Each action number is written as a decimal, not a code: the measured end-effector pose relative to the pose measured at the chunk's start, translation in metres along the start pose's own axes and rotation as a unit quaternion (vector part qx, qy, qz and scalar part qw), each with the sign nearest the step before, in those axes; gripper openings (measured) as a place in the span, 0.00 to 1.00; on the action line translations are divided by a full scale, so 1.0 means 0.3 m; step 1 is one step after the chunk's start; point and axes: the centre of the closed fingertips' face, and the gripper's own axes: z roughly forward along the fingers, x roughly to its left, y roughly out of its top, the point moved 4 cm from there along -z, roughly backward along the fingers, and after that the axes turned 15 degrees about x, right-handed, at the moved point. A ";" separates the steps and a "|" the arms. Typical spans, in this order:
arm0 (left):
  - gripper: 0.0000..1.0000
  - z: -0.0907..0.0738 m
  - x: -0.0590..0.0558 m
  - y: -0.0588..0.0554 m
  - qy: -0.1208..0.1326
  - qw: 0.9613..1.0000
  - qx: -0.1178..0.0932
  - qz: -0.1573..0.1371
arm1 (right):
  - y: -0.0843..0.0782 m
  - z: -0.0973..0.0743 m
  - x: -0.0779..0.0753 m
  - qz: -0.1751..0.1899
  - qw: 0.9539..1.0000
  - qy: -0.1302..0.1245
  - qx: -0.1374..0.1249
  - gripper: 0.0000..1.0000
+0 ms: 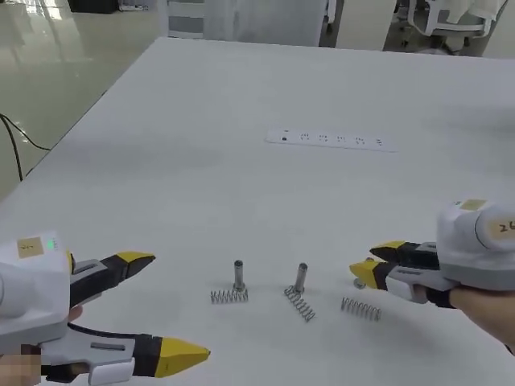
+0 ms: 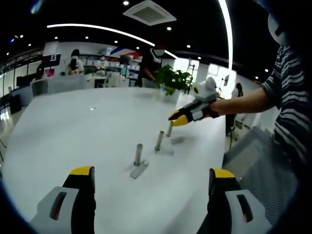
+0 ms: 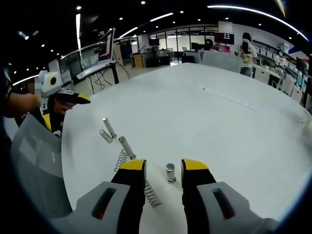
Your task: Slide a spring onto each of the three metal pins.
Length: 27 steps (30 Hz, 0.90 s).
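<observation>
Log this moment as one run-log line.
pins: three upright, bare | springs: three flat on table | left gripper: open, apart | right gripper: open, straddling end pin

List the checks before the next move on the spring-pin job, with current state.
1. Pins standing, as seen in the head view: left pin, middle pin, right pin - ok.
2. Springs lying free on the table: left spring, middle spring, right spring - ok.
3. Any spring on a pin - not ok, none yet.
4. Right gripper open, jaws either side of right pin - ok.
5. Left gripper open and empty - ok.
6. Pins fixed to table - cannot tell.
</observation>
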 end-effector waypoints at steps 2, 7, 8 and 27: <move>0.94 -0.001 0.000 0.002 0.000 1.000 -0.001 0.001 | -0.007 0.002 -0.002 0.000 1.000 0.000 0.001 0.28; 0.94 0.001 -0.001 0.005 -0.001 1.000 -0.001 0.001 | -0.017 -0.001 -0.002 0.000 1.000 0.002 0.002 0.30; 0.94 0.002 -0.001 0.006 -0.001 1.000 -0.001 0.001 | -0.017 -0.001 -0.002 0.000 1.000 0.003 0.001 0.31; 0.95 0.004 -0.007 0.002 -0.002 1.000 -0.004 0.000 | -0.045 -0.049 -0.007 -0.006 1.000 0.006 -0.008 0.33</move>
